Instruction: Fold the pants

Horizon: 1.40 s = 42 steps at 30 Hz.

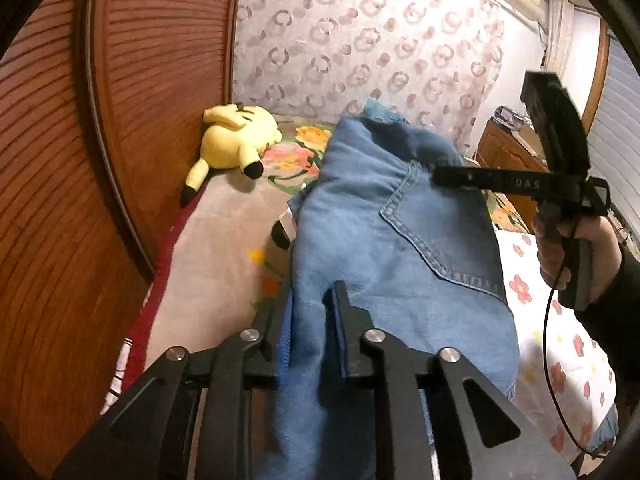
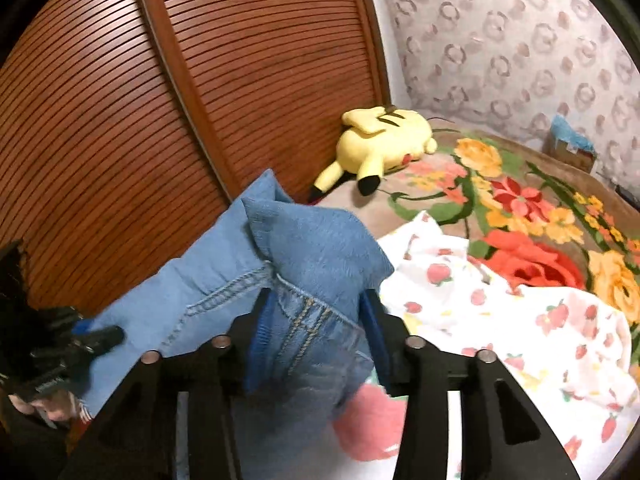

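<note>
Jeans (image 1: 384,240) bunched between both grippers over bed (image 1: 224,216)

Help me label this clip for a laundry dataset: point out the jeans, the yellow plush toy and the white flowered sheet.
jeans (image 1: 384,240): left wrist view, on the back pocket panel.
yellow plush toy (image 2: 380,140): right wrist view, on its body.
white flowered sheet (image 2: 500,312): right wrist view, on its crumpled middle.

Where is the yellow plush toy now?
The yellow plush toy lies on the floral blanket, against the wooden slatted door, beyond the jeans in both views.
</note>
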{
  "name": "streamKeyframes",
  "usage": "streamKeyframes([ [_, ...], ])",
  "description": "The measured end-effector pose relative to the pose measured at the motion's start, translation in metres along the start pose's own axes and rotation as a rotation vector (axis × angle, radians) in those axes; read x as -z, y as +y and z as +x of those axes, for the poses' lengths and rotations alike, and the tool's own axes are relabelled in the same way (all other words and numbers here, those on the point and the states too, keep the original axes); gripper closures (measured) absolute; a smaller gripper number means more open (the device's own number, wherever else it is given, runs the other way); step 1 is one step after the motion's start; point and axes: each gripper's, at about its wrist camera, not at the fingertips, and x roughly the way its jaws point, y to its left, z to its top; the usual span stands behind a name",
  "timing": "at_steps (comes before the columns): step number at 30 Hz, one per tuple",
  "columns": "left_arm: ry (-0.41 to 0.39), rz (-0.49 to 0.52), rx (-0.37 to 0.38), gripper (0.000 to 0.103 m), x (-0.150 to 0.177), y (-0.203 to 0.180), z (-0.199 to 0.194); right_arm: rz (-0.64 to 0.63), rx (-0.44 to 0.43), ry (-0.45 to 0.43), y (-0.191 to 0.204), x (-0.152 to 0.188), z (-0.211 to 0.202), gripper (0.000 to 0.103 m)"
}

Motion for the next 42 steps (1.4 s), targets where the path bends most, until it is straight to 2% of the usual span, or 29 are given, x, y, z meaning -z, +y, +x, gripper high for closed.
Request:
streamKeyframes([
  [6,-0.045,0.009,-0.008,0.054,-0.007,0.002,-0.008,0.023,0.055,-0.025,0.002,0.015,-0.018,0.044],
  [15,-0.110,0.056,0.016,0.046,-0.010,-0.026,-0.025,0.015,0.062,-0.106,0.017,0.042,-0.061,0.043],
  [19,-0.133,0.094,0.028,0.034,-0.010,-0.048,-0.032,-0.002,0.063,-0.153,0.027,0.065,-0.091,0.043],
  [22,-0.146,0.116,0.045,0.031,-0.008,-0.066,-0.038,0.003,0.056,-0.178,0.032,0.085,-0.116,0.043],
  [23,-0.151,0.121,0.050,0.025,-0.007,-0.072,-0.040,0.002,0.061,-0.188,0.033,0.092,-0.125,0.043],
  [32,-0.228,0.172,0.076,0.019,0.003,-0.124,-0.069,0.005,0.140,-0.286,0.039,0.160,-0.224,0.043],
  [42,-0.311,0.206,0.086,0.019,0.022,-0.177,-0.110,0.018,0.272,-0.400,0.064,0.235,-0.329,0.034],
])
